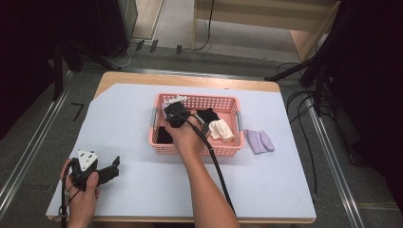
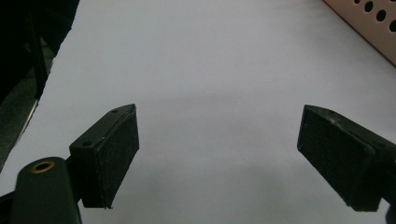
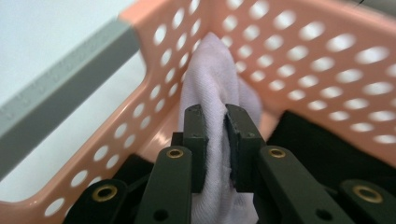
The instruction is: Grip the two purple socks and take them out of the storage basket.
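Right gripper (image 3: 215, 135) is clamped on a pale lilac knit cloth (image 3: 210, 88) in the far left corner of the pink perforated plastic basket (image 1: 228, 148) — soft, light, likely to drape, so a bunched mid-fold grip suits. Left gripper (image 2: 218, 161) hovers over the white table cover (image 2: 210, 56), jaws apart.

Light: even, overhead – dark corners | shadows: soft | focus: near basket (image 3: 70, 93) rim blurred – high view soft
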Motion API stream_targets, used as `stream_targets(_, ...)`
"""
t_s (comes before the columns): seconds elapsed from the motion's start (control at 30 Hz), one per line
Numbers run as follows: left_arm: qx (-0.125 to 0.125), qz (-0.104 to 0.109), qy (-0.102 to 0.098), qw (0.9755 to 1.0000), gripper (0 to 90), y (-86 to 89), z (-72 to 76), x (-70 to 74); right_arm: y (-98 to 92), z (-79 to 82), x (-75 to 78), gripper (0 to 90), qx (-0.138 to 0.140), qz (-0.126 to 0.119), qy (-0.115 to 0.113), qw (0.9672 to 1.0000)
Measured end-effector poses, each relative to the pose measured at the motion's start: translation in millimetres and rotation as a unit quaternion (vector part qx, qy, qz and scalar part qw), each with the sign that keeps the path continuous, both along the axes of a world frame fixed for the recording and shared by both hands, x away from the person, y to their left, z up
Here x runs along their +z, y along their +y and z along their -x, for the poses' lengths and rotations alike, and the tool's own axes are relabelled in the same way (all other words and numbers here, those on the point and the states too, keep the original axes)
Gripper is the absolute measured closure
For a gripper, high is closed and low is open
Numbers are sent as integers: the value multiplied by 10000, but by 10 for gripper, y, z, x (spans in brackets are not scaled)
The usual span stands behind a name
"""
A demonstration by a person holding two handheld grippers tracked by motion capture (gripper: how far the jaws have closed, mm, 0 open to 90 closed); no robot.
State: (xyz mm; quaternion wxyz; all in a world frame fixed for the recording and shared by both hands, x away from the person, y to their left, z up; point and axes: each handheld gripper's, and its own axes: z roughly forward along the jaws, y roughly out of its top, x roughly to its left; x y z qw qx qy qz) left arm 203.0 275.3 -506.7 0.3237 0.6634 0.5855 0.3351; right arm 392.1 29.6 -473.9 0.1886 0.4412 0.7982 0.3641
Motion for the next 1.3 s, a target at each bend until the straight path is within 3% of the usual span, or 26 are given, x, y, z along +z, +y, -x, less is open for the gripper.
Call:
stream_targets(0.17,17,70,15,10000,134,8,-3,0,-144,69,134,802,-222,-246,-481,9983)
stream_targets(0.33,10,60,18,10000,132,9,-1,1,-284,117,178,802,-229,-272,-738,9966)
stream_targets(0.53,2,-22,21,10000,133,3,-1,1,-592,162,225,801,-361,-543,-1040,9924)
stream_targets(0.67,5,-24,19,10000,132,2,-1,1,-756,175,293,802,-524,-650,-1118,9902)
stream_targets(0.9,8,-19,22,10000,133,0,0,1,-992,235,433,805,-774,-688,-1010,9895)
stream_targets(1.1,3,-25,21,10000,133,2,-1,1,-1134,304,433,805,-777,-577,-849,9917)
stream_targets(1.2,2,-22,21,10000,133,2,-1,1,-1194,328,419,805,-808,-609,-831,9914)
stream_targets(1.3,8,-17,22,10000,133,0,-1,1,-1334,388,393,805,-865,-689,-972,9891)
